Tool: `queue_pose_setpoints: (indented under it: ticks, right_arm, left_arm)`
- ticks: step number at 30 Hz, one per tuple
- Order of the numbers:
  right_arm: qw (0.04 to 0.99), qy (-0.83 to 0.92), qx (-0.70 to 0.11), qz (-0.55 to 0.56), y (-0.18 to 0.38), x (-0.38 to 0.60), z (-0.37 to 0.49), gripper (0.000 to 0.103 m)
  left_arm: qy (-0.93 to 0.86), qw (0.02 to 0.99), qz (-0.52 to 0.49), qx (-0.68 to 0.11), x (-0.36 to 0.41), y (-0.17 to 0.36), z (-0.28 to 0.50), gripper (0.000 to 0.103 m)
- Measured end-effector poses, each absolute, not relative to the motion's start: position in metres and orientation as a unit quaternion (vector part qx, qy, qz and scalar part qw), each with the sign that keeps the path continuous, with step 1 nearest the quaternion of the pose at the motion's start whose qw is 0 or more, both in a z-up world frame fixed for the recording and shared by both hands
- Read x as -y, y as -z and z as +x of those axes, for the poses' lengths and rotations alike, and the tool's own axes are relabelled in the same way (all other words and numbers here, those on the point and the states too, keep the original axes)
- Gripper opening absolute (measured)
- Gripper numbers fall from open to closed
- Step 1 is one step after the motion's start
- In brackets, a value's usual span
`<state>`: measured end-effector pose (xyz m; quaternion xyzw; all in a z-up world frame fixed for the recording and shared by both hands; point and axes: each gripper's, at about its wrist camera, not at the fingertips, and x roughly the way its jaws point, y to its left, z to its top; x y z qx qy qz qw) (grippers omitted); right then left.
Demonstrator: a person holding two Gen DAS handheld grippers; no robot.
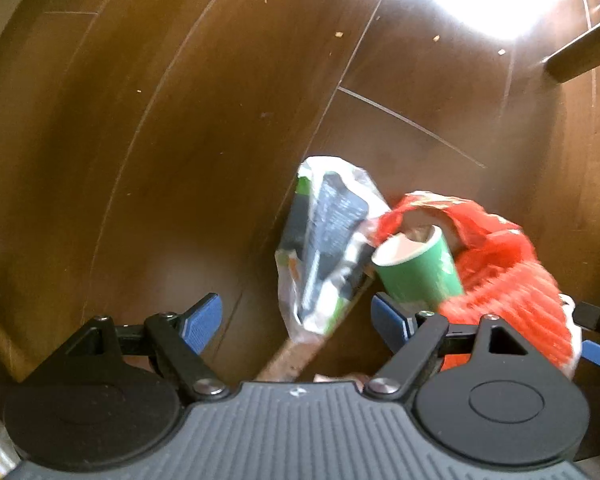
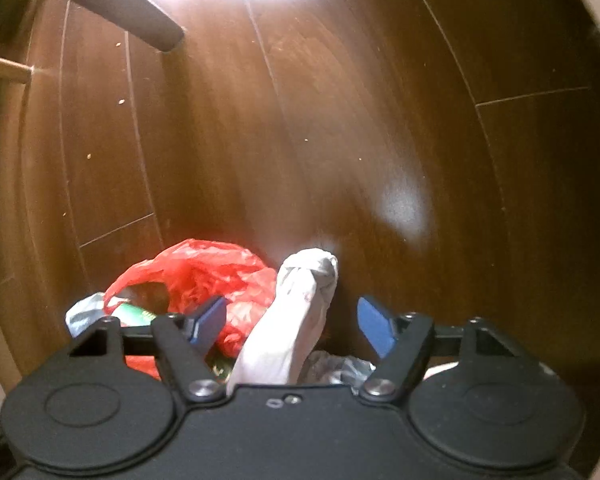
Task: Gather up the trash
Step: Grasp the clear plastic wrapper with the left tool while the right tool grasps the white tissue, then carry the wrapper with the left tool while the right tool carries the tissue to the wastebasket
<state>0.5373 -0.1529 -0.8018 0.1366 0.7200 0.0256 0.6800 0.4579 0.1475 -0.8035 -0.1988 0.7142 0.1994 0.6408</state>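
Trash on the wooden floor [image 1: 148,128] is approached: left gripper [image 1: 296,320] spread wide over a clear wrapper [image 1: 324,236], right gripper [image 2: 292,320] parted around an ungripped white crumpled wad [image 2: 296,320], to be pinched next.

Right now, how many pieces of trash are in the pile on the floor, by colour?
Red: 1, bag
Green: 1, cup
Clear with dark print: 1, wrapper
White: 1, knotted bag
Total: 4, not counting crumbs on the floor.
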Motion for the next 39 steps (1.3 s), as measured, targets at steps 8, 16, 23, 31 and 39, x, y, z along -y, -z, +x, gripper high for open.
queue_pose_setpoints:
  ticks: [8, 16, 23, 31, 39]
  right_arm:
    - [0.671, -0.017, -0.718, 0.186, 0.821, 0.162, 0.537, 0.055]
    - [0.676, -0.012, -0.713, 0.188, 0.822, 0.161, 0.533, 0.016]
    - [0.697, -0.018, -0.697, 0.168, 0.8, 0.156, 0.529, 0.006]
    - [0.729, -0.059, -0.673, 0.11, 0.729, 0.144, 0.515, 0.006]
    - [0.754, -0.143, -0.637, 0.072, 0.608, 0.128, 0.512, 0.006]
  left_arm:
    - [-0.189, 0.633, -0.229, -0.716, -0.161, 0.838, 0.461, 0.073]
    - [-0.195, 0.62, -0.243, -0.72, -0.164, 0.843, 0.462, 0.022]
    - [-0.199, 0.628, -0.223, -0.718, -0.15, 0.819, 0.468, 0.01]
    - [-0.219, 0.64, -0.176, -0.716, -0.136, 0.76, 0.473, 0.009]
    - [-0.231, 0.663, -0.2, -0.684, -0.118, 0.651, 0.487, 0.009]
